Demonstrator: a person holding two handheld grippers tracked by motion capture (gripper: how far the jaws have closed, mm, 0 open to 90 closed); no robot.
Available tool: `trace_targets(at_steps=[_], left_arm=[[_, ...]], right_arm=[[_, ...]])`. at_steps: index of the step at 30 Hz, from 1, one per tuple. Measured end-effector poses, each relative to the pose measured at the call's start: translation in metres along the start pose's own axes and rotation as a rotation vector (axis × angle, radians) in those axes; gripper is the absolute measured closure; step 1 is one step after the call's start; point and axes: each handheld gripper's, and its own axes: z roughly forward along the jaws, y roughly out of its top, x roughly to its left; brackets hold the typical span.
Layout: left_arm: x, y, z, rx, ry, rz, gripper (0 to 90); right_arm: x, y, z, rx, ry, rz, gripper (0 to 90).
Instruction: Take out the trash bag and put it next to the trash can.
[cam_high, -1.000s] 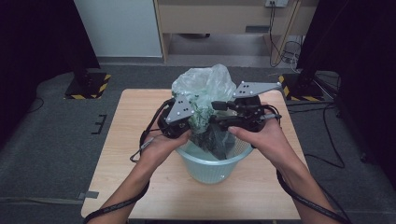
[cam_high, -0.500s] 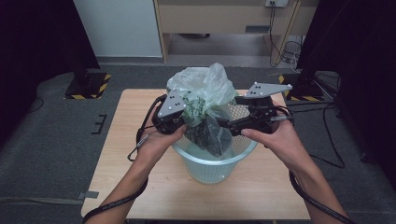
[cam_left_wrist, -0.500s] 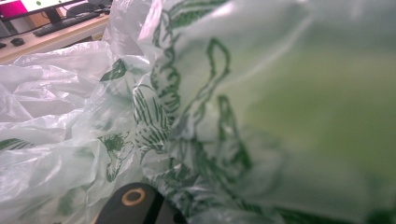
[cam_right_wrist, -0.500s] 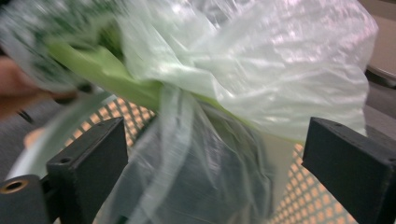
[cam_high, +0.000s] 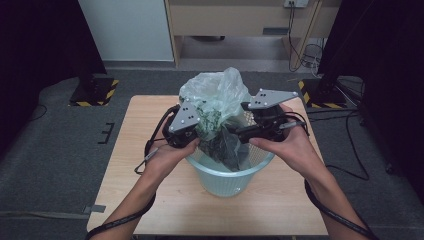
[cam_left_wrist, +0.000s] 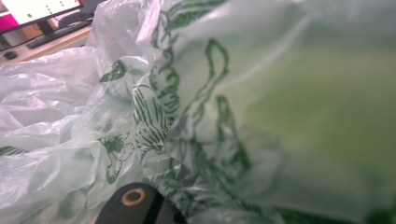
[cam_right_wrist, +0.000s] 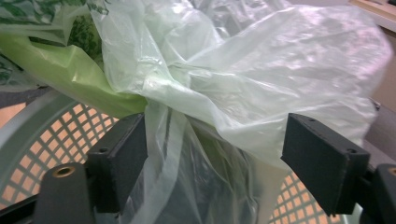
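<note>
Both grippers flank the bag (cam_high: 220, 100): left jaws clamp it; right jaws, just closing, gape.

bag (cam_left_wrist: 154, 116): its right half in the left gripper view is blurred, the print unreadable.
left gripper (cam_high: 186, 131): jaws hidden behind the bag folds.
basket (cam_high: 227, 177): its inside is covered by the bag.
surface (cam_high: 280, 210): near corners behind the forearms, cut by the bottom edge.

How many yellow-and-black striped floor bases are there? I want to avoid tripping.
2: one base on the floor beyond the table's far left corner, one beyond its far right corner. Others may be hidden.
</note>
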Motion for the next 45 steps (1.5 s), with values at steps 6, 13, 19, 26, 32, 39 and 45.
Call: trace_targets(at_steps=[6,13,19,26,32,39,45], left_arm=[[-0.001,-0.001,-0.003,-0.021,-0.042,-0.002,88.7],[0.004,-0.007,-0.007,-0.092,-0.124,-0.054,75.5],[0.005,-0.006,-0.007,-0.14,-0.149,-0.105,57.2],[0.003,-0.005,-0.003,-0.14,-0.171,-0.107,59.2],[0.003,-0.005,-0.003,-0.127,-0.184,-0.105,84.6],[0.004,-0.007,-0.002,-0.122,-0.145,-0.133,88.5],[0.008,-0.01,-0.002,-0.129,-0.124,-0.159,88.5]], right_arm=[[0.006,0.0,0.008,0.028,0.028,-0.07,65.6],[0.007,-0.005,0.008,0.027,0.062,-0.082,90.0],[0.016,-0.005,0.011,0.042,0.081,-0.143,90.0],[0.027,-0.003,0.016,0.065,0.095,-0.202,90.0],[0.03,-0.005,0.016,0.069,0.11,-0.215,90.0],[0.024,-0.009,0.01,0.053,0.116,-0.124,67.8],[0.012,-0.012,0.002,0.065,0.028,-0.048,32.3]])
